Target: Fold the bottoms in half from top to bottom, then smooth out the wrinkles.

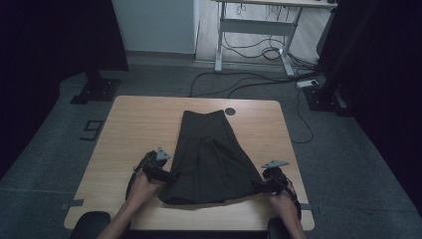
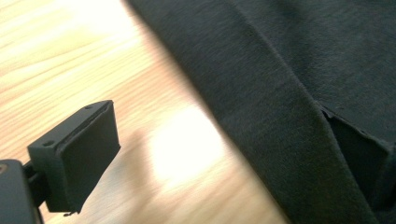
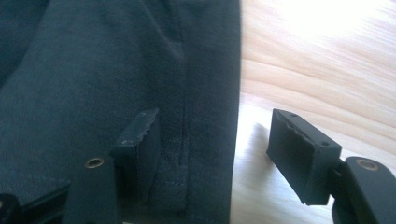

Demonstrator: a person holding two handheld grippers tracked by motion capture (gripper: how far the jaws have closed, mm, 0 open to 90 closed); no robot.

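A dark skirt (image 1: 209, 154) lies flat on the wooden table (image 1: 134, 124), waistband far, wide hem toward me. My left gripper (image 1: 161, 174) is at the hem's left corner and my right gripper (image 1: 263, 185) at its right corner. In the left gripper view the left gripper (image 2: 219, 158) is open. One jaw is over bare wood and the other is at the skirt (image 2: 289, 93), with the fabric's edge between them. In the right gripper view the right gripper (image 3: 219, 149) is open. Its left jaw rests on the skirt (image 3: 93, 84), its right jaw over wood, astride the seamed edge.
A round black grommet (image 1: 230, 111) sits in the table just beyond the waistband. Bare wood stretches either side of the skirt. Behind the table, cables (image 1: 239, 82) run across the floor to a white desk frame (image 1: 254, 30), between black stands (image 1: 97, 87).
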